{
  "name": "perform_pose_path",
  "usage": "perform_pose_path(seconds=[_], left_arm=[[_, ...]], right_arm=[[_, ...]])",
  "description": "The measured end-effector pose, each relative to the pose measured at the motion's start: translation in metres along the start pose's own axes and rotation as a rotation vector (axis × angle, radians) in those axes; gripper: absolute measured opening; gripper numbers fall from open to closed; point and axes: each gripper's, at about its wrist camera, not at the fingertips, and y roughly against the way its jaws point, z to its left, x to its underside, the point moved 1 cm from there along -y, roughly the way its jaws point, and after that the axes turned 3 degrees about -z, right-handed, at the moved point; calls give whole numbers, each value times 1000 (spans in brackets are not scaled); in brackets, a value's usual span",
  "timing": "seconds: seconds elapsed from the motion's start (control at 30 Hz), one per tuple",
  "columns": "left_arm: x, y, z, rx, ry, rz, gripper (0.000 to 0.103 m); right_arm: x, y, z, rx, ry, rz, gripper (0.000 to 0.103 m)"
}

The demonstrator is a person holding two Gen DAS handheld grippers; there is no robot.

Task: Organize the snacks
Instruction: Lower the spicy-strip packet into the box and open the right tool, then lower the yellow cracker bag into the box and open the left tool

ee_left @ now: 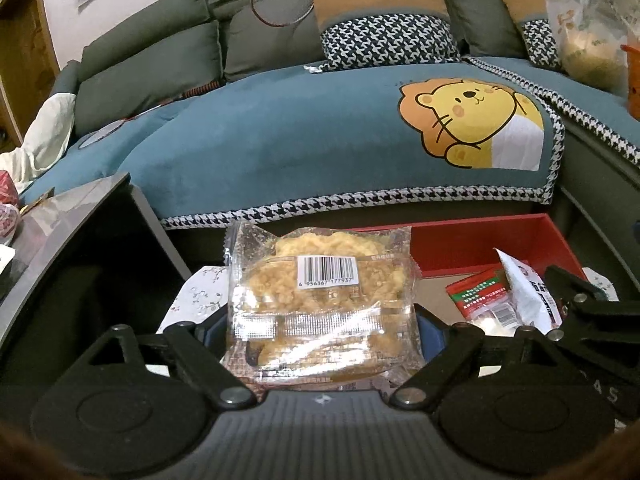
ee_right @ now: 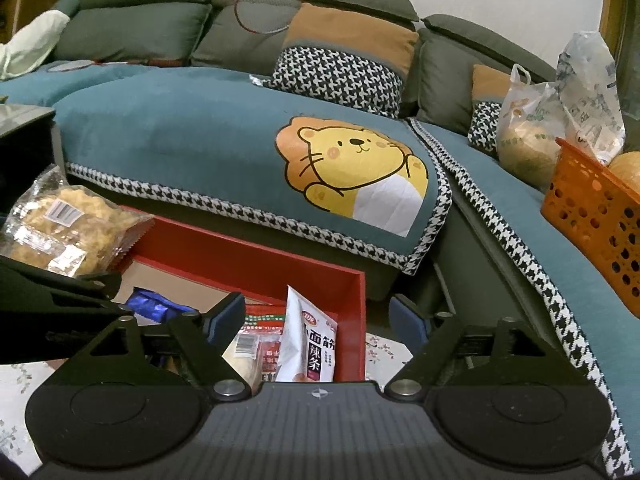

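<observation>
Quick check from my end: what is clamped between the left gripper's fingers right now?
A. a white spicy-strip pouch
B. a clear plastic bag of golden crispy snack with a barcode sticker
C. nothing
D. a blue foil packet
B: in the left wrist view the clear plastic bag of golden crispy snack sits pinched between the left gripper fingers, above the red cardboard box.
</observation>
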Motion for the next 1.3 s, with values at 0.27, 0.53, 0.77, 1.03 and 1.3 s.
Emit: perform_pose_path(seconds=[0.27, 0.53, 0.77, 1.03, 1.3], left_arm=[[4, 13, 2, 9, -8, -5, 103], [8, 24, 13, 10, 5, -7, 103], [17, 35, 19, 9, -3, -5, 103], [33, 54, 31, 12, -15, -5, 103], [61, 72, 45, 17, -28, 35, 103]], right_arm=[[-2, 14, 0, 7, 9, 0, 85], [-4, 27, 6, -2, 33, -4, 85], [-1, 40, 15, 3, 73, 3, 86], [9, 63, 19, 1, 100, 17, 86], [29, 86, 21, -20, 96, 68, 87]])
